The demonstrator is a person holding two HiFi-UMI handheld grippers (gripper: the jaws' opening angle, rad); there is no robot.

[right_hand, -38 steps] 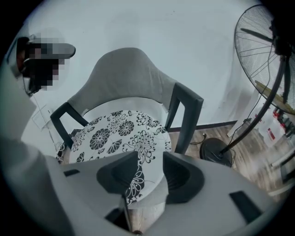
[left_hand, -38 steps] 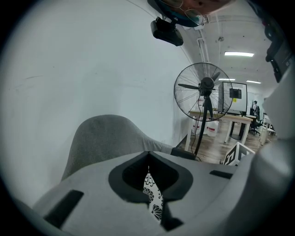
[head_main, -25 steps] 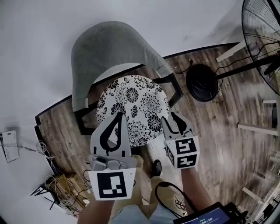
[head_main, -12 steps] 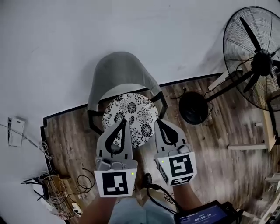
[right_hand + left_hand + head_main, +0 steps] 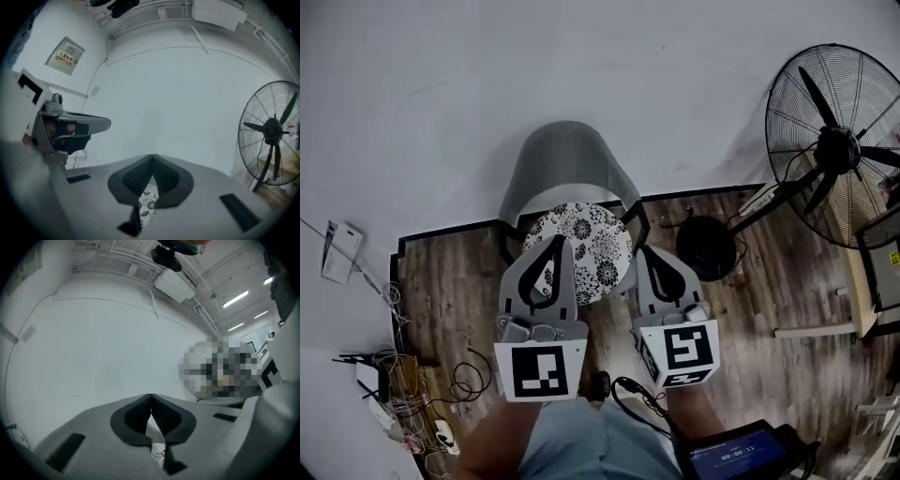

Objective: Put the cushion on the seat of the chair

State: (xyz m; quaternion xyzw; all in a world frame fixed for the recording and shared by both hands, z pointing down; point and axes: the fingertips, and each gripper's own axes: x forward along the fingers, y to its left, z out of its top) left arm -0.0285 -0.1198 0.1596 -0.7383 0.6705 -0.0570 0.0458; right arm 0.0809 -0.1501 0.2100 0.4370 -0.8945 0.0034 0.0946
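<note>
A round cushion point(image 5: 592, 240) with a black-and-white flower print lies on the seat of the grey-backed chair point(image 5: 567, 159) by the wall. Both grippers hang high above its near edge, apart from it. My left gripper point(image 5: 555, 244) is shut and holds nothing. My right gripper point(image 5: 646, 253) is also shut and holds nothing. In the left gripper view the jaw tips point(image 5: 150, 399) meet, and a sliver of the cushion point(image 5: 158, 456) shows far below. The right gripper view shows its tips point(image 5: 152, 158) together over the cushion point(image 5: 148, 202), with the left gripper point(image 5: 70, 126) beside it.
A big standing fan point(image 5: 834, 141) with a round black base point(image 5: 708, 246) is to the right of the chair. Cables and a power strip point(image 5: 412, 403) lie on the wood floor at the left. A white wall rises behind the chair. A screen point(image 5: 741, 459) sits near my legs.
The right gripper's jaws stood open beside the cushion a second ago and are now shut. Both grippers have risen away from the cushion, and the chair looks smaller and farther below.
</note>
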